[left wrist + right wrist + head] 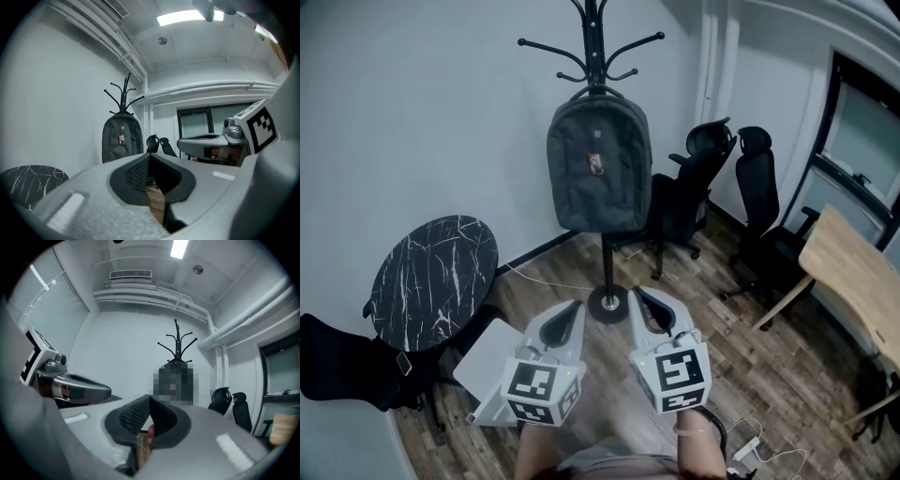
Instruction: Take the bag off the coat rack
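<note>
Left gripper (570, 309) and right gripper (642, 295) are both pressed together and hold nothing, side by side over the wooden floor (741, 356). Ahead of them, well apart, the grey bag (598, 164) hangs on the coat rack (593, 37).

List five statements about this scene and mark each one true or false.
1. The bag hangs on the coat rack. True.
2. The left gripper grips the bag. False: it is shut on nothing and held apart from the bag, low near the person.
3. The right gripper is shut and empty. True.
4. The black marbled round table stands to the right of the coat rack. False: it stands to the left of the rack, by the wall.
5. Two black office chairs stand to the right of the coat rack. True.
</note>
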A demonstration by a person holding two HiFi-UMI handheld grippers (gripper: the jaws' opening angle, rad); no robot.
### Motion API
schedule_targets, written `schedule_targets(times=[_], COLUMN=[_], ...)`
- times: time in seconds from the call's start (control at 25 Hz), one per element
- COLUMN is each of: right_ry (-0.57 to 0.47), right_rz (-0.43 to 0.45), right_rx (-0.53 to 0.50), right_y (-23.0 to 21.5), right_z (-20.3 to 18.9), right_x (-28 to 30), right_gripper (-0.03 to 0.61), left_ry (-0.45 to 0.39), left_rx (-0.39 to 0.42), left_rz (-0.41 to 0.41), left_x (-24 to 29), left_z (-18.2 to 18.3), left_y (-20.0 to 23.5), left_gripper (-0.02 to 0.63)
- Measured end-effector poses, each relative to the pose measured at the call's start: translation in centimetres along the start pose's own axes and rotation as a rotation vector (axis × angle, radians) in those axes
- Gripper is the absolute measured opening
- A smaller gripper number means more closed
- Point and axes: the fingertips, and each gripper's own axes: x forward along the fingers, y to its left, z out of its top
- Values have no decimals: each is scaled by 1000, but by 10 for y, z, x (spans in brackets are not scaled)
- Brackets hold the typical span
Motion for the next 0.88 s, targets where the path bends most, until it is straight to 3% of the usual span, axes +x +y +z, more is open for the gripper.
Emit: schedule_targets(times=[0.4, 0.88], right_ry=[-13, -49], right_rz=[-22, -71], right_rx=[-52, -19], right_y=[-2, -55], right_z=[2, 6], right_x=[47, 91], right_gripper=[3, 5], left_ry=[-11, -20], left_rx=[-18, -7], left_rz=[-34, -42], left_x=[31, 97], left_z=[2, 11], left_y=[41, 67], left_gripper=[12, 12])
